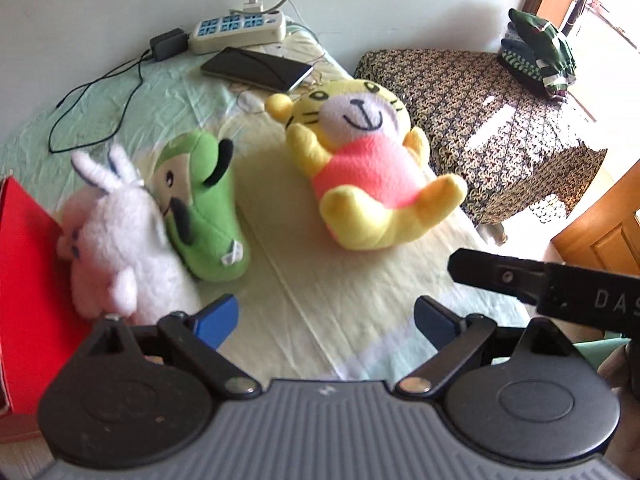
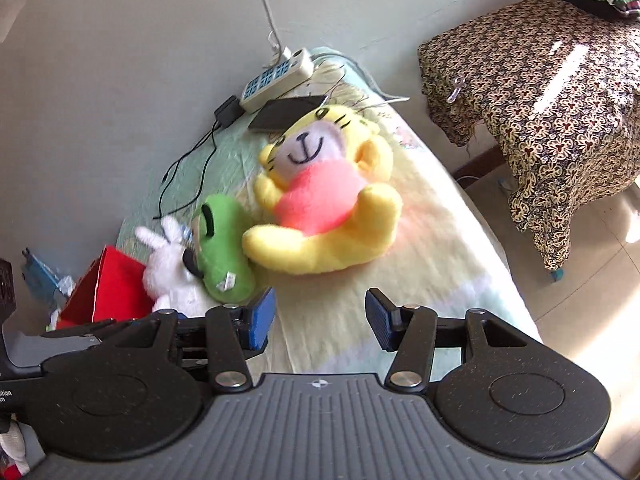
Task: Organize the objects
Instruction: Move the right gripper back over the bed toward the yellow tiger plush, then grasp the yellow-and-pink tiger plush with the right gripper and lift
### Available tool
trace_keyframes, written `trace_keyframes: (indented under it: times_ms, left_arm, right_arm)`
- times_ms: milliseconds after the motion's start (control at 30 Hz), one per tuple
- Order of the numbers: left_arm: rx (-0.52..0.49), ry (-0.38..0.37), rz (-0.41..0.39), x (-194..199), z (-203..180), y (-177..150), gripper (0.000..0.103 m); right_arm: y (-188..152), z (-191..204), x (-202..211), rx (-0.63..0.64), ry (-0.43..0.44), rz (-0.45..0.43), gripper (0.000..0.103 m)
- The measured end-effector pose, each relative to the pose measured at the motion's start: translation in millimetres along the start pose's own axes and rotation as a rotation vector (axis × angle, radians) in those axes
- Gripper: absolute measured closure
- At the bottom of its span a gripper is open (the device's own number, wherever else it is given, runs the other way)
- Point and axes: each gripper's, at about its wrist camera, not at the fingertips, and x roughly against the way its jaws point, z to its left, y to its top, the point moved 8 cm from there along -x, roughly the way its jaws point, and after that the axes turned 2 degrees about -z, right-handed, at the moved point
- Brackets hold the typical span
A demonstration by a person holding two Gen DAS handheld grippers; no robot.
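Blue-padded left gripper (image 1: 326,318) wide open, right gripper (image 2: 320,322) likewise (both seemingly empty)

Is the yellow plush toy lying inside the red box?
No, the yellow plush toy lies on the bed sheet, apart from the red box at the left edge.

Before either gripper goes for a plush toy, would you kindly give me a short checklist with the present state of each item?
1. Left gripper open, nothing between its fingers: ok.
2. Right gripper open and holding nothing: ok.
3. Yellow plush lies apart from the grippers, its top unobstructed: ok.
4. Green plush free of the white rabbit plush: not ok, they press together.
5. Red box has room inside: cannot tell.
6. Phone and power strip clear of the toys: ok.
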Motion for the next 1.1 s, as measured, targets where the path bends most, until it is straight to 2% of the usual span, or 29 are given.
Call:
trace_keyframes:
  times_ms: [167, 367, 767, 900, 1100]
  left_arm:
    - [0.033, -0.062, -0.006, -15, -9, 25, 0.008]
    - [0.082, -0.111, -0.008, -32, -17, 49, 0.008]
    - [0.177, -0.155, 0.039, -78, -9, 62, 0.009]
    - [0.175, -0.151, 0.062, -90, -3, 60, 0.009]
    - [0.161, -0.191, 0.078, -103, -2, 63, 0.008]
  right_arm:
    - [32, -27, 0, -0.083, -0.006, -0.049, 0.049]
    - [55, -41, -17, -0.122, 0.020, -0.055, 0.048]
    - [70, -56, -73, -0.227, 0.144, 0.034, 0.048]
    - [70, -57, -88, -0.243, 0.182, 0.056, 0.048]
    - [71, -49, -110, -0.231, 0.232, 0.095, 0.048]
